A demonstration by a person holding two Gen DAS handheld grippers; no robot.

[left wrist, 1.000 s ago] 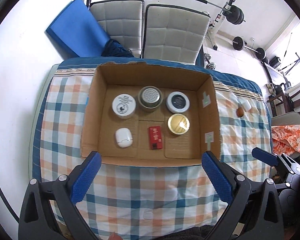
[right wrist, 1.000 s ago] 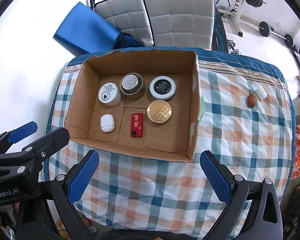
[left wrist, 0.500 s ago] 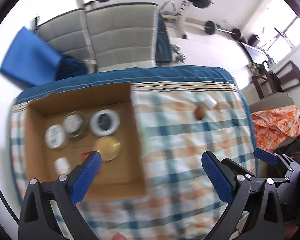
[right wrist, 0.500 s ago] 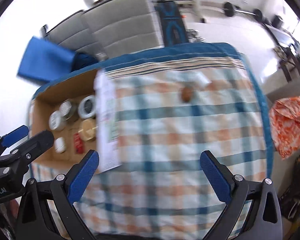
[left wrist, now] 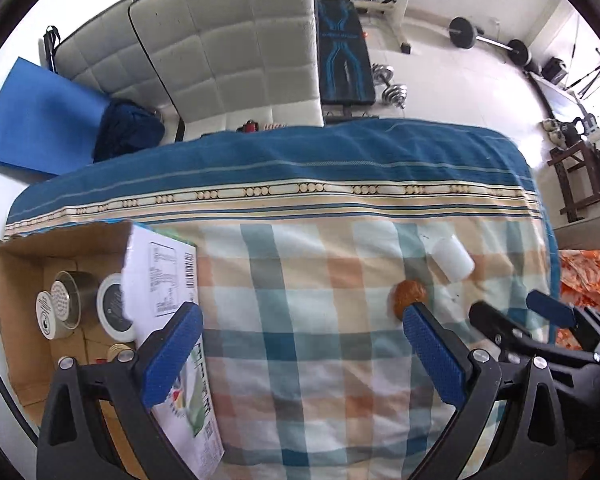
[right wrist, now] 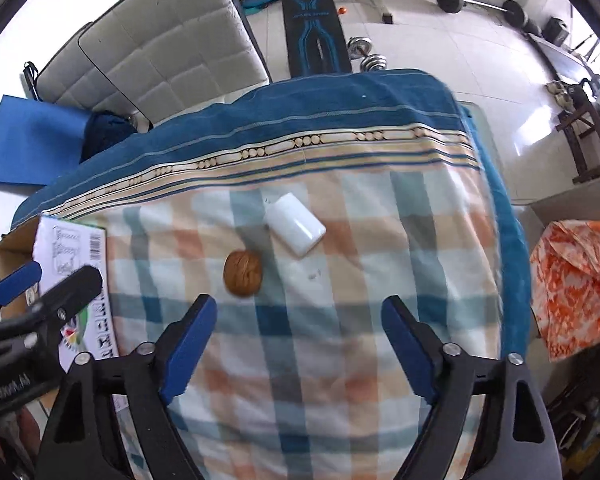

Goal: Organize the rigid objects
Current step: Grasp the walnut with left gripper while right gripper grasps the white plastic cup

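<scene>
My left finger hides part of the walnut (right wrist: 243, 273) in the left view; the box (left wrist: 20, 344) is cut off by the box's printed flap (left wrist: 160, 276), tins (left wrist: 66, 304) half seen. Walnut and white case (right wrist: 296, 229) lie near the cloth's (right wrist: 340, 360) far-right edge, bare cloth around. My right gripper (right wrist: 298, 344) has just been closing, nothing between; left gripper (left wrist: 302, 354) wide apart, empty.
</scene>
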